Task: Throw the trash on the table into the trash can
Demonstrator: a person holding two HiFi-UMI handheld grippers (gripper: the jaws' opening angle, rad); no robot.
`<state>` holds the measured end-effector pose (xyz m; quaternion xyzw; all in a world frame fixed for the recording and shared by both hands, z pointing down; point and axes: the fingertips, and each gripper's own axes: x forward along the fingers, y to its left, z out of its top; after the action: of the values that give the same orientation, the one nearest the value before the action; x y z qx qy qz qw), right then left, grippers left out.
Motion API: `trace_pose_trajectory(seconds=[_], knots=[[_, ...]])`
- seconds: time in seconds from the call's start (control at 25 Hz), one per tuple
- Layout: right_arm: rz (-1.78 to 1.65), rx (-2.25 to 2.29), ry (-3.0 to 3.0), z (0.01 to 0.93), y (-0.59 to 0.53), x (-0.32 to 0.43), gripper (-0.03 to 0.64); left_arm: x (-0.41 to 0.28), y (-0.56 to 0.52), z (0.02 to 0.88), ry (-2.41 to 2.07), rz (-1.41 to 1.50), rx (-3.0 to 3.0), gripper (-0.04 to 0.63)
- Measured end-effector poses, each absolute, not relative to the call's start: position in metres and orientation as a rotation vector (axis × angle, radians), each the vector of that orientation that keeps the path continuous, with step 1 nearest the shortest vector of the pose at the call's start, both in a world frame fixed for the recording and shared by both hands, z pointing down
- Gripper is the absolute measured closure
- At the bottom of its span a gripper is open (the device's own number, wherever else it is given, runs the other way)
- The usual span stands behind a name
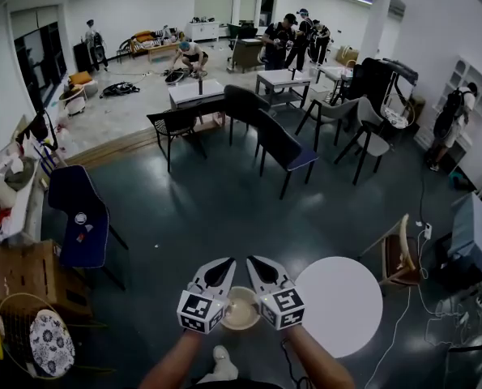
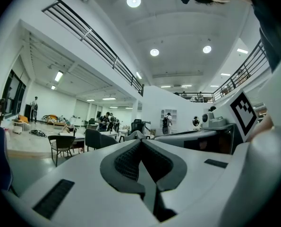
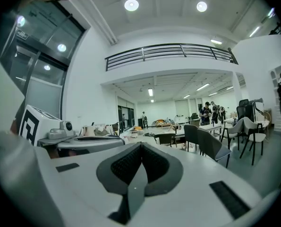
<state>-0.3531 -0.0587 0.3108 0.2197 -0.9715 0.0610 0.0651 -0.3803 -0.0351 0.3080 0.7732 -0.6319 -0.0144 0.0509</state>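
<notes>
In the head view my left gripper (image 1: 222,268) and right gripper (image 1: 258,266) are held side by side, close to my body, above the dark floor. Both are shut with nothing between their pads. The left gripper view shows its dark ribbed pads (image 2: 131,161) pressed together and pointing level across the room. In the right gripper view the pads (image 3: 128,164) also meet. Directly below and between the grippers is a round beige container (image 1: 241,308), open at the top. The round white table (image 1: 339,305) stands just right of it, and I see no trash on it.
A dark blue chair (image 1: 78,217) stands at left, with a cardboard box (image 1: 22,278), a wire basket (image 1: 14,331) and a patterned plate (image 1: 50,343) nearer. A wooden chair (image 1: 398,254) stands right of the table. Dark chairs (image 1: 281,148), tables and several people fill the back.
</notes>
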Motion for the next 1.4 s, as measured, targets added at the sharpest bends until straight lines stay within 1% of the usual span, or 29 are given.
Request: trace_pose_trajectory(seconds=[0.56,1.0,1.4], knots=[[0.137,0.675,-2.994,0.265,0.005,-0.242,0.598,-0.267,0.030,0.265,-1.914,-0.074,2.403,0.580],[0.087,0.650,-3.021,0.250,0.083,-0.161,0.598,-0.176,0.098,0.246,-1.912,-0.069,2.453,0.580],[0.087,0.627,-3.059,0.238,0.137,-0.106,0.598,-0.119,0.157,0.234,-1.946,-0.090,2.463,0.581]])
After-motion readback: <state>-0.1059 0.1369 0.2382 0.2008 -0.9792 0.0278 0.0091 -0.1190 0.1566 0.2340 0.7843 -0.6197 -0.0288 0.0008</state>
